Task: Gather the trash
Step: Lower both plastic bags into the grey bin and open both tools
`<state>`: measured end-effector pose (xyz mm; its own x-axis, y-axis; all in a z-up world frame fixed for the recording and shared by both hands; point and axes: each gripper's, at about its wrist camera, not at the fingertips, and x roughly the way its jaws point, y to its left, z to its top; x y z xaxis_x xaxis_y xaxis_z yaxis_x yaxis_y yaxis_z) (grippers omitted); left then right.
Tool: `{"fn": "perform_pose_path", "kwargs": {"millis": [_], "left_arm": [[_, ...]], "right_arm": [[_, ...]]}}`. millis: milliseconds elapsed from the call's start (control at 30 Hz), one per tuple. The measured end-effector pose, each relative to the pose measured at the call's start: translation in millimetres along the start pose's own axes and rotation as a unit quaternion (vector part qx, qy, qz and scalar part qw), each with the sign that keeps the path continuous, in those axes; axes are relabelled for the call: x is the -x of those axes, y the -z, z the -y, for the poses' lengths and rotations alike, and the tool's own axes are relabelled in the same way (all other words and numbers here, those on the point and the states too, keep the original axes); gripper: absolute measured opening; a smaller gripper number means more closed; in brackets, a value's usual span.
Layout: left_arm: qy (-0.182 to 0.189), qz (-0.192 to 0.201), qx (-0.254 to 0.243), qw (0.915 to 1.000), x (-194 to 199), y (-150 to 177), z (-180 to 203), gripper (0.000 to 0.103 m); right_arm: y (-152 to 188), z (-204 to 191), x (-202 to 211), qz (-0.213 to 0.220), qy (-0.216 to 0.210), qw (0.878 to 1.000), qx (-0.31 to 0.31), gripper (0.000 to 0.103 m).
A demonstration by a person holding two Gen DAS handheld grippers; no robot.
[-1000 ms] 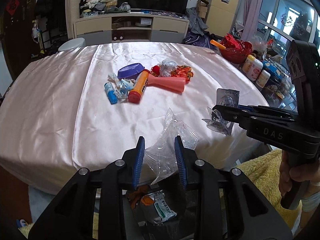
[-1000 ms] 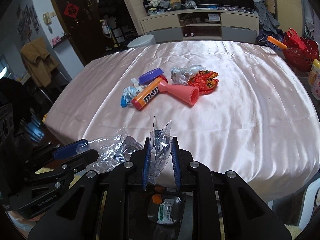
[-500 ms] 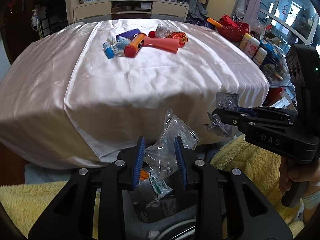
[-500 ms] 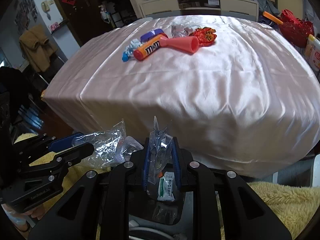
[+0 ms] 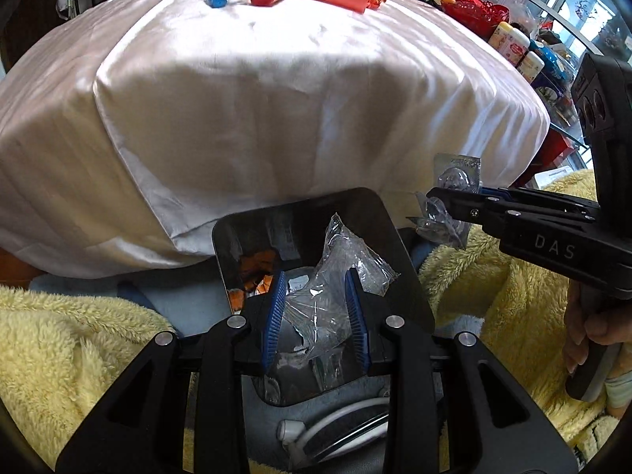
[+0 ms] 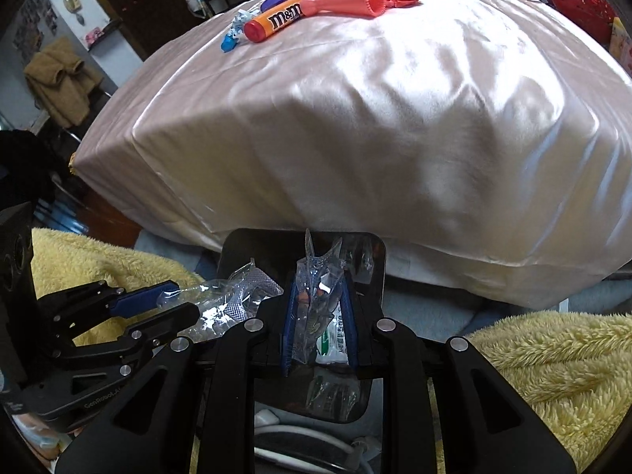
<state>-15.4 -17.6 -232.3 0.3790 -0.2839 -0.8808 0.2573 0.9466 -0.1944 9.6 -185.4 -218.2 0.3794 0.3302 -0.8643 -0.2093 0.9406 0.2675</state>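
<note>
two grippers over a dark bin (image 5: 389, 221) below the satin-draped surface (image 5: 276, 91). left gripper (image 5: 316, 316) fingers clamp a crumpled clear bag (image 5: 335, 268); right gripper (image 6: 318, 326) fingers, at 3 o'clock of it, pinch a clear wrapper (image 6: 316, 292). more trash (image 6: 276, 19) at 12 o'clock.

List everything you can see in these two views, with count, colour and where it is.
Bin: one, dark, on the floor below the table edge, trash inside.
Crumpled plastic bag: one, clear, between the left gripper's pads above the bin.
Plastic wrapper: one, clear bluish, between the right gripper's pads above the bin.
Tablecloth: one, pale pink satin, over the table.
Candy tube: one, orange with red cap, far table side.
Cone: one, coral, beside the tube.
Fleece: yellow, both sides of the bin.
Left gripper: black, blue pads.
Right gripper: black, blue pads.
</note>
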Motion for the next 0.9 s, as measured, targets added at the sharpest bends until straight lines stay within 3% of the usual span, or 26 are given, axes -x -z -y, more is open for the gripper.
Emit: {"fn": "perform_pose_path", "kwargs": {"millis": [433, 500, 567, 667, 733, 900], "left_arm": [[-0.005, -0.023, -0.008, 0.9997, -15.3, 0.7, 1.4, 0.035], [-0.010, -0.028, -0.010, 0.9995, -17.4, 1.4, 2.3, 0.035], [-0.010, -0.031, -0.009, 0.9994, -19.0, 2.2, 0.9, 0.035], [-0.011, -0.032, -0.006, 0.9994, -19.4, 2.1, -0.9, 0.036], [-0.013, -0.033, -0.004, 0.9994, -19.8, 2.1, -1.9, 0.048], [-0.020, -0.034, -0.003, 0.9992, -20.3, 2.1, -2.7, 0.064]], "right_arm": [[3.9, 3.6, -15.8, -0.022, -0.009, 1.000, 0.000, 0.024], [3.6, 5.0, -16.7, -0.024, -0.009, 1.000, -0.005, 0.030], [4.0, 5.7, -16.6, -0.023, -0.011, 1.000, -0.006, 0.045], [4.2, 6.9, -14.7, -0.017, -0.011, 1.000, -0.009, 0.048], [4.2, 9.1, -13.6, -0.016, -0.009, 1.000, -0.016, 0.051], [3.9, 16.2, -10.9, -0.012, -0.011, 0.999, -0.035, 0.059]]}}
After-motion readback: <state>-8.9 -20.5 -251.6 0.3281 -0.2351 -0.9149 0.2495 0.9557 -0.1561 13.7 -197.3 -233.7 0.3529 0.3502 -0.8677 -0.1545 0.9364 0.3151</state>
